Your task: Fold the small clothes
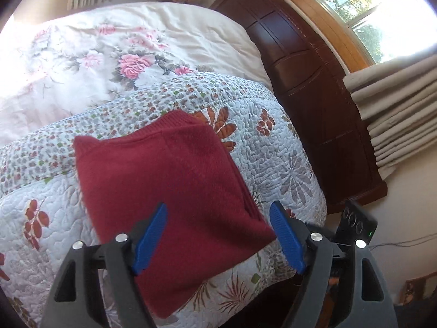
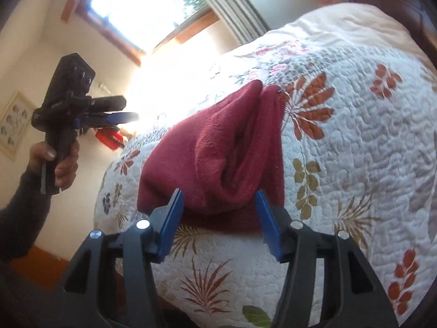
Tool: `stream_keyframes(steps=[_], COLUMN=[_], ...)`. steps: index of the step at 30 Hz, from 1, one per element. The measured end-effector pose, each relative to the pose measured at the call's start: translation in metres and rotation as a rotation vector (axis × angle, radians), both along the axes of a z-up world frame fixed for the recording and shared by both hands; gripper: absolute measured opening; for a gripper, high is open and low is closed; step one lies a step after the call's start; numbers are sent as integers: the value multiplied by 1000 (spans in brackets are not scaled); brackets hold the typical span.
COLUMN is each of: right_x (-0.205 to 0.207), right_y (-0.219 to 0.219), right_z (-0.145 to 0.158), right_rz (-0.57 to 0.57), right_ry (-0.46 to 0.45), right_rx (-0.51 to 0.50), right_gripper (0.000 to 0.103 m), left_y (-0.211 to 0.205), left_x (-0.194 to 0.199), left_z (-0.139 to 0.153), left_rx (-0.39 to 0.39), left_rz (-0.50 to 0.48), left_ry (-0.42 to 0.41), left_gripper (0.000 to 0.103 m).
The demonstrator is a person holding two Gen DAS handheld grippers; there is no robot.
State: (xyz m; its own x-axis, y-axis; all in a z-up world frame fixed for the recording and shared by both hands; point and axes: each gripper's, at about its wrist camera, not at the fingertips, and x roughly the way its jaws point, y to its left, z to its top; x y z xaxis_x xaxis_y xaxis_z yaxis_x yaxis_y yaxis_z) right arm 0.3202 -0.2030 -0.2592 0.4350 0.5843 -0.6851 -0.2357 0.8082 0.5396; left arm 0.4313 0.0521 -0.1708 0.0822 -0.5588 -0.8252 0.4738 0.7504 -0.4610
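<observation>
The quilted bedspread (image 1: 273, 147) runs out ahead of both grippers and carries the only garment in play, a dark red knitted piece (image 1: 174, 191) already doubled into a thick slab. Seen along the left gripper (image 1: 218, 213), the slab lies directly ahead and below, and its near corner fills the gap between the blue fingers (image 1: 153, 235); its long axis slants from the near side of that gripper away toward the upper left, so the far corners sit well beyond the fingertips. Those jaws stand wide apart and hold nothing. From the right gripper (image 2: 220, 201) the same red piece (image 2: 218, 150) lies straight ahead, its near folded edge just beyond the blue fingers (image 2: 172, 218), and it narrows away to two peaked corners at the far end. These jaws are also spread and empty, straddling the near edge without visibly touching it. The right gripper looks the nearer of the two: in its view the left gripper (image 2: 128, 117) is held up off the bed, well to the left, in a hand (image 2: 58, 161), and from that side angle its fingers read almost as one line. My judgement is that any further fold would start from this near edge, carried forward along the long axis.
</observation>
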Motion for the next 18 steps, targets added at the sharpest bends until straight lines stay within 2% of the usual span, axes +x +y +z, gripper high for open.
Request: stream_keyframes(steps=[4,8,9,10,12,14,16,18], right_x=[21,43,46,49,53,53,50,47], right_y=[24,37,38,38,31,18,3,-11], right_z=[-4,-27,-31,-35,-40,-38,-31,-28], right_rz=[204,319,334,350,345,315,282,251], right_ry=[-20,44,62,83,120,136,141,149], right_rx=[-88,-71,-65,-50,-11,53,113,174], right_gripper=[63,63,55,37,11,9,9,8], left_y=[1,-16,-21,-24,-28,-29,-31,-32], left_x=[-73,-112,-117,-122,-125,-124,-120,-119], left_z=[-20,-51,-57,-63,-71,-75,-77,-75], left_rx=[134,277,308,342,390,404,432,436], left_rz=[-109,-186,-210,-225,-244,-239,-232,-219], left_ry=[-113,-223,-254,-287,-336,-350,-365,-369], left_gripper=[78,78,78,78,76,75,57,43])
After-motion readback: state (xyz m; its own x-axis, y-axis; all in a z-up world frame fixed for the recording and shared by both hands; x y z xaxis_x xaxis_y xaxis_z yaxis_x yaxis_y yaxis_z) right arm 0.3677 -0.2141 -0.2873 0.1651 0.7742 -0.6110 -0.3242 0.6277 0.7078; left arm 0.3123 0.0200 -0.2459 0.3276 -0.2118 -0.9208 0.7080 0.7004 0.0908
